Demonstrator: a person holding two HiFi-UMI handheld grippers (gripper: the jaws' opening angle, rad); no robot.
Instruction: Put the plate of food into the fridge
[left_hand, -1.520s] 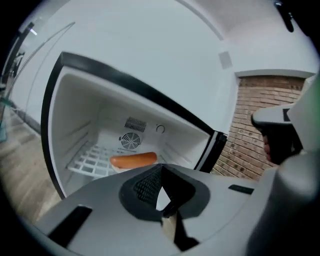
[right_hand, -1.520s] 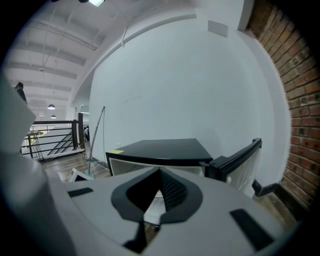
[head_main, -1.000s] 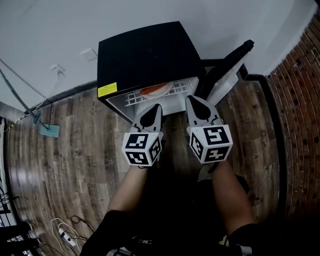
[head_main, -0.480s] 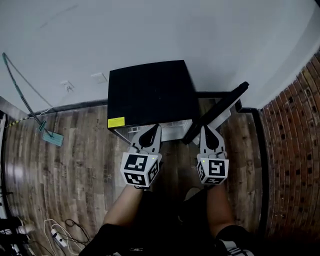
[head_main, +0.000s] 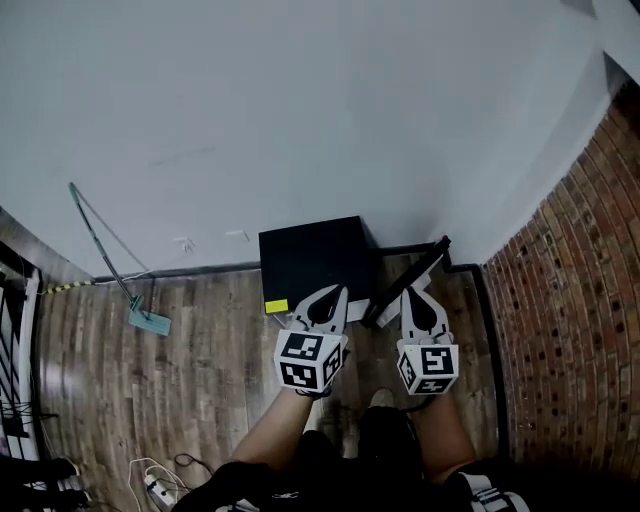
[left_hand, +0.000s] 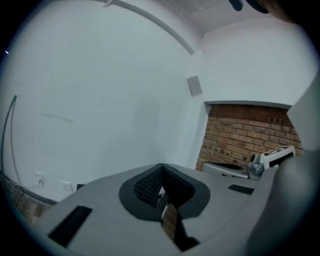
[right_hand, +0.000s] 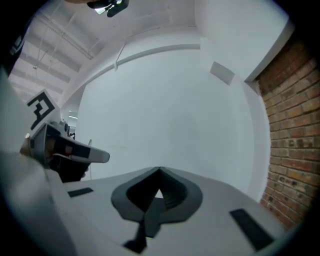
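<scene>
Left gripper (head_main: 331, 296) and right gripper (head_main: 416, 297), both closed and empty, have risen away from the fridge (head_main: 312, 255), now well below them. The plate, on its shelf a second ago, is hidden inside. The door (head_main: 428, 258) beneath the right gripper is open and probably needs closing.

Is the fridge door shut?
No, the door stands swung out at an angle from the fridge.
</scene>
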